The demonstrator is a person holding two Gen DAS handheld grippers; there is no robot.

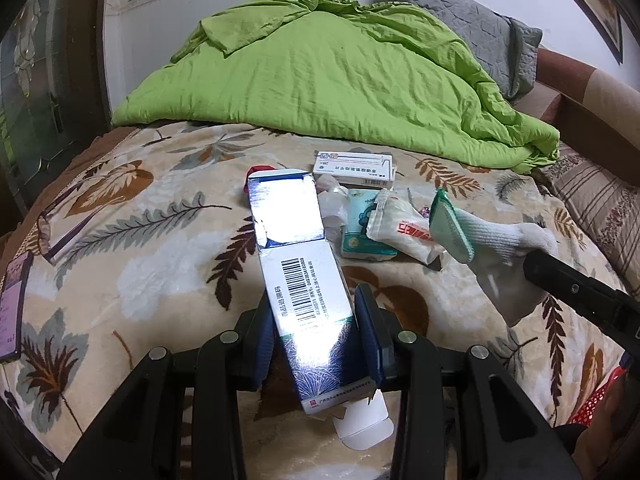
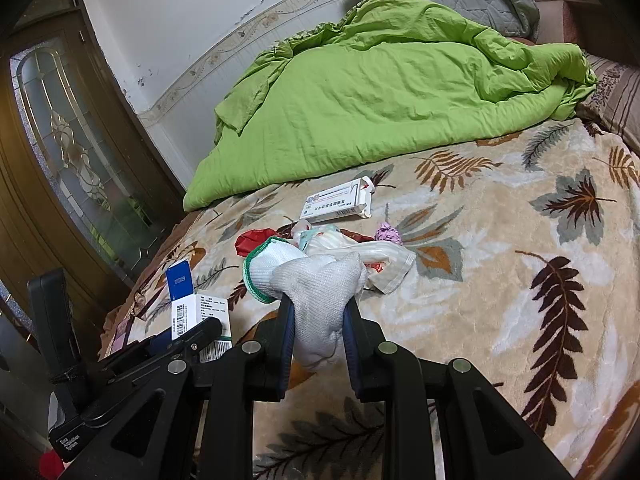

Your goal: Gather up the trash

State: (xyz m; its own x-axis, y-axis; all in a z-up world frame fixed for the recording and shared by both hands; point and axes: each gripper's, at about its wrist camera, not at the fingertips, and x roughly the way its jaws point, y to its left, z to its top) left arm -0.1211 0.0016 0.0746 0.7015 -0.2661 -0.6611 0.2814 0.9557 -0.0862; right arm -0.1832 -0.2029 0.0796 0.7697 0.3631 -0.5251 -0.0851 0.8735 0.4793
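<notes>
1. My left hand-held gripper [image 1: 316,332] is clenched on an opened medicine box [image 1: 298,280], lifted over the bed [image 1: 140,240].
2. My right hand-held gripper [image 2: 318,336] grasps a white sock [image 2: 316,296].
3. I should keep both squeezes firm; a red basket [image 1: 596,396], possibly the bin, shows at the edge.

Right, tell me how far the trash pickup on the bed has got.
Nothing shows as binned yet. In hand: the left gripper is shut on the opened box, and the right gripper is shut on the white sock. Left on the blanket: the small medicine box, a clear wrapper, a red scrap and a purple scrap.
</notes>
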